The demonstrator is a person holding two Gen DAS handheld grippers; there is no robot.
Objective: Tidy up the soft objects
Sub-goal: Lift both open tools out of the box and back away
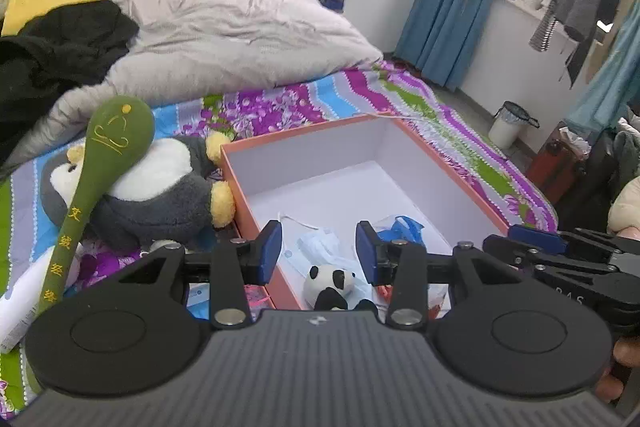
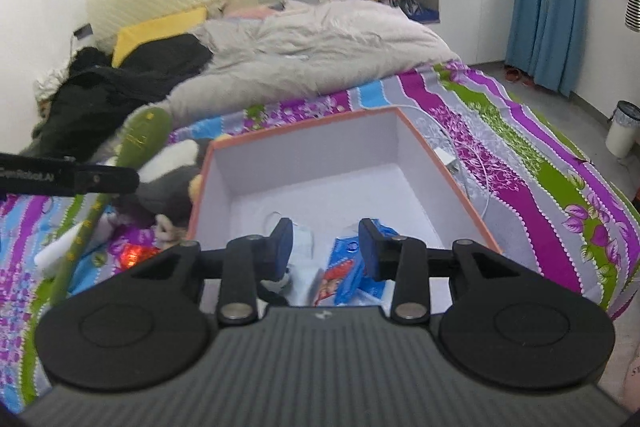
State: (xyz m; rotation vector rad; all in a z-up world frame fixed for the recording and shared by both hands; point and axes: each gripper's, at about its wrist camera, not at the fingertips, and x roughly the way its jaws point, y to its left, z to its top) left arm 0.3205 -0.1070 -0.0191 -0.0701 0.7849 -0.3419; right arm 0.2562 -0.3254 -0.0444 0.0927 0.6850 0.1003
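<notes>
The orange box (image 1: 400, 143) lies open on the bed, and it serves as the landmark here. Inside its near end rest a small panda plush (image 1: 329, 285), a pale blue face mask (image 1: 316, 247) and blue tissue packets (image 2: 348, 267); the far half of its white floor is bare. Just outside the box's left wall lies the penguin plush (image 1: 160, 191), grey and white with yellow feet, one foot touching the wall. It looks fluffy, bulky and easily squashed. A long green plush spoon (image 1: 108, 163) with yellow lettering leans across the penguin, its bowl away from the box.

The step in hand appears to be a pause between placements: some small soft items are already in, and the penguin and spoon are still out. The next move likely calls for swinging to the left of the box and pinching the spoon or a fold of the penguin, then lifting it over the wall.

The left tongs (image 1: 318, 251) hover over the box's near end, spread apart and empty. The right tongs (image 2: 326, 247) hover there too, likewise spread and empty.

The striped bedsheet (image 2: 520, 163) lies under the box; a grey duvet (image 1: 240, 35) is heaped beyond it.
</notes>
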